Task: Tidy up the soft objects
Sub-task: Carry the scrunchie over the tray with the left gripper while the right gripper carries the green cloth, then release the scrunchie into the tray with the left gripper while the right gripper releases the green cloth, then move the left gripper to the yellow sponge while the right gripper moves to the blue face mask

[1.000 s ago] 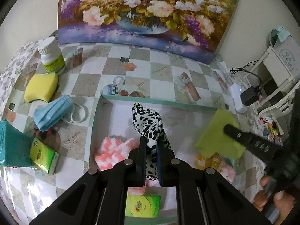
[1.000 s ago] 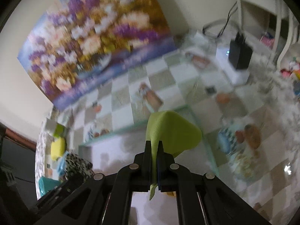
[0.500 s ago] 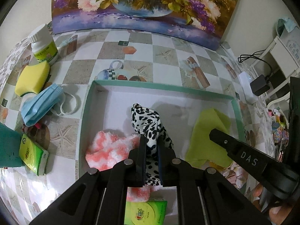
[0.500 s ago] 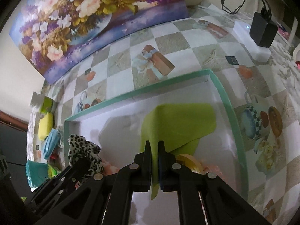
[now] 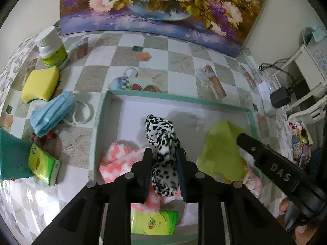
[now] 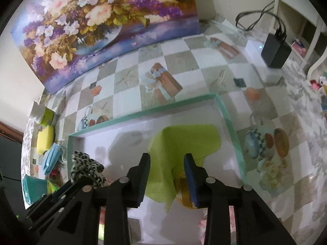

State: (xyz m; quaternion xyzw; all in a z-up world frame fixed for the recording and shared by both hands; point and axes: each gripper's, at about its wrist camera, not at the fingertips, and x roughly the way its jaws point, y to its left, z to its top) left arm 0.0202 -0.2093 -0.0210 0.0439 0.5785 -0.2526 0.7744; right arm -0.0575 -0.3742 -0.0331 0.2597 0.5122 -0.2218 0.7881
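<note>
A shallow box with a teal rim (image 5: 177,99) holds the soft things. My left gripper (image 5: 164,161) hangs over its near left part. Its jaws are opening, and a leopard-print cloth (image 5: 161,130) stands loosely between them, resting on a pink fluffy cloth (image 5: 118,159). My right gripper (image 6: 167,163) is over the box's right part, its jaws also opening. A lime-green cloth (image 6: 184,140) lies draped below and between its fingers, with no pad pressing it. The same green cloth (image 5: 222,143) shows in the left wrist view. A green tissue pack (image 5: 155,222) lies at the box's near edge.
Left of the box lie a blue face mask (image 5: 51,116), a yellow sponge (image 5: 40,83), a white-capped bottle (image 5: 52,51), a green tissue pack (image 5: 43,167) and a teal box (image 5: 12,159). A flower painting (image 5: 163,6) leans at the back. A black charger (image 5: 280,97) sits at the right.
Both grippers' jaws have spread apart. The leopard-print cloth and the green cloth, pinched before, have slackened and settled into the box.
</note>
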